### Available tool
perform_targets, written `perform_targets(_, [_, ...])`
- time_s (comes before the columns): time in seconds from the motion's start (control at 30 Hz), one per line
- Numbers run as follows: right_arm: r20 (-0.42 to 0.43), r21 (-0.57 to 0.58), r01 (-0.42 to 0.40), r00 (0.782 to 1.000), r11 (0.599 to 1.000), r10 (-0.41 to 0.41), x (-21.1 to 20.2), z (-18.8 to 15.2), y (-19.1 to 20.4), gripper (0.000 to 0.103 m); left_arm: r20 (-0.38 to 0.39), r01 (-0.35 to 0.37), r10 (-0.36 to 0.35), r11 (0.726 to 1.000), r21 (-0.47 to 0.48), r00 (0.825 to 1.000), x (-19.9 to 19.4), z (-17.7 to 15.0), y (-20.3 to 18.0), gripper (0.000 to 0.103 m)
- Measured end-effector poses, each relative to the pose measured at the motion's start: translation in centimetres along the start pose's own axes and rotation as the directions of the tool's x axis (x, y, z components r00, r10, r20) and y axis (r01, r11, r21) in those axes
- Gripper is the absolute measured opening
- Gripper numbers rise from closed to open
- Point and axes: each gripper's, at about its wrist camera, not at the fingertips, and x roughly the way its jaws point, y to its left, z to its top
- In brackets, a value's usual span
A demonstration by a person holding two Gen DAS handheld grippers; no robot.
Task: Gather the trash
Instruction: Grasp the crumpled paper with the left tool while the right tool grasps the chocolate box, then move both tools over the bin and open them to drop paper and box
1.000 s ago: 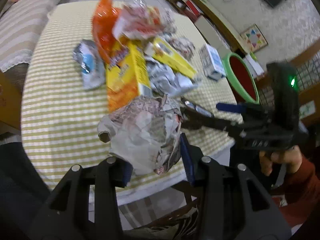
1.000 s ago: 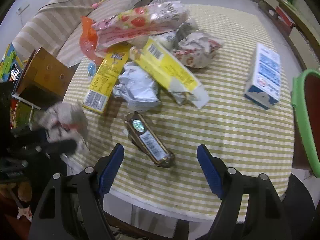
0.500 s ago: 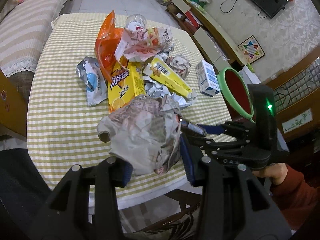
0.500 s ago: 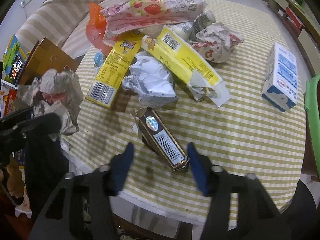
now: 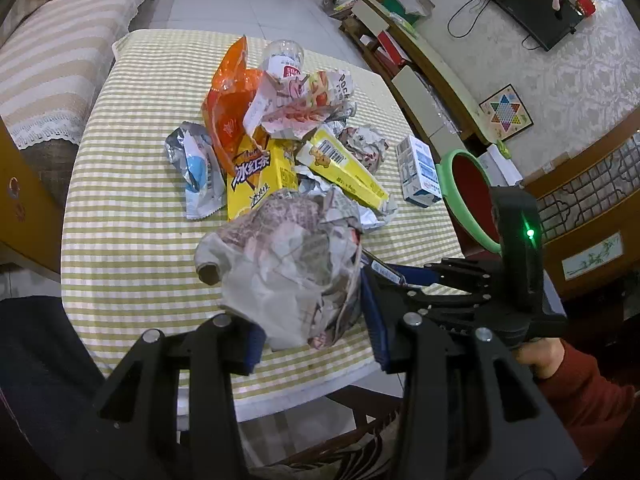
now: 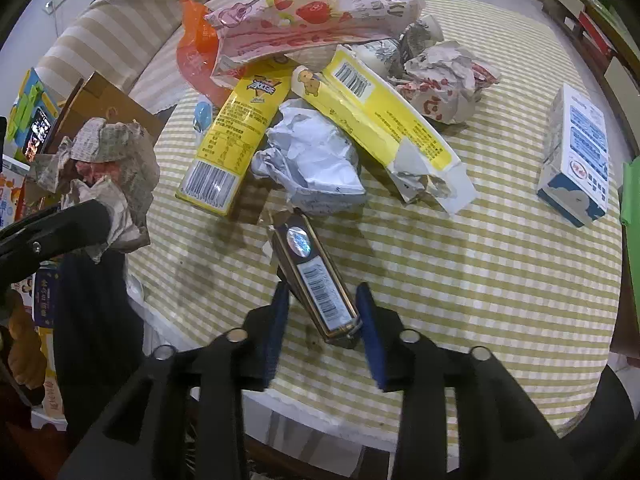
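My left gripper [image 5: 312,328] is shut on a crumpled newspaper ball [image 5: 288,264], held above the near edge of the checked table [image 5: 132,208]. The same ball [image 6: 108,160] shows at the left of the right wrist view. My right gripper [image 6: 320,320] points steeply down at a dark narrow box with a barcode [image 6: 316,276]. The box lies between its blue pads, both against its sides, while the jaws are opening a little. A trash heap sits mid-table: a yellow drink carton [image 5: 256,176], a yellow biscuit box [image 6: 380,120], a Pocky wrapper [image 6: 312,16] and white crumpled paper [image 6: 312,160].
A blue-and-white milk carton [image 6: 576,160] stands alone at the table's right. Beyond that edge is a green-rimmed red bin [image 5: 468,196]. An orange bag [image 5: 228,108] and a silver-blue wrapper [image 5: 196,164] lie on the heap's left. A striped sofa [image 5: 52,64] flanks the table.
The right jaws, wide a second ago, have drawn in around the dark box, which now sits between the pads. The left gripper still holds the newspaper ball.
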Motion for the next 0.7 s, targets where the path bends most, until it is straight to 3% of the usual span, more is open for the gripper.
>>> perform_targets(0.13, [-0.010, -0.014, -0.008, 1.000, 1.000, 0.008, 0.4, 0.1, 0.6, 0.041, 0.006, -0.002, 0.002, 1.000, -0.001, 1.000, -0.1, 0.2, 0.0, 0.040])
perform_targets(0.17, [-0.014, -0.021, -0.011, 1.000, 1.000, 0.010, 0.6, 0.1, 0.9, 0.038, 0.007, -0.001, 0.001, 1.000, -0.002, 1.000, -0.2, 0.3, 0.0, 0.040])
perform_targets(0.2, [-0.015, -0.023, -0.013, 1.000, 1.000, 0.013, 0.6, 0.0, 1.0, 0.029, 0.008, -0.001, 0.001, 1.000, -0.003, 1.000, -0.2, 0.3, 0.0, 0.040])
perform_targets(0.33, [0.007, -0.008, -0.045, 0.999, 0.999, 0.045, 0.0, -0.2, 0.9, 0.020, 0.014, -0.004, 0.004, 1.000, -0.005, 1.000, -0.4, 0.6, -0.1, 0.040])
perform_targets(0.7, [0.174, 0.081, -0.061, 0.984, 0.995, 0.047, -7.2, -1.3, -0.9, 0.020, 0.074, 0.009, -0.010, 1.000, 0.007, 0.997, -1.9, 2.1, -1.4, 0.040])
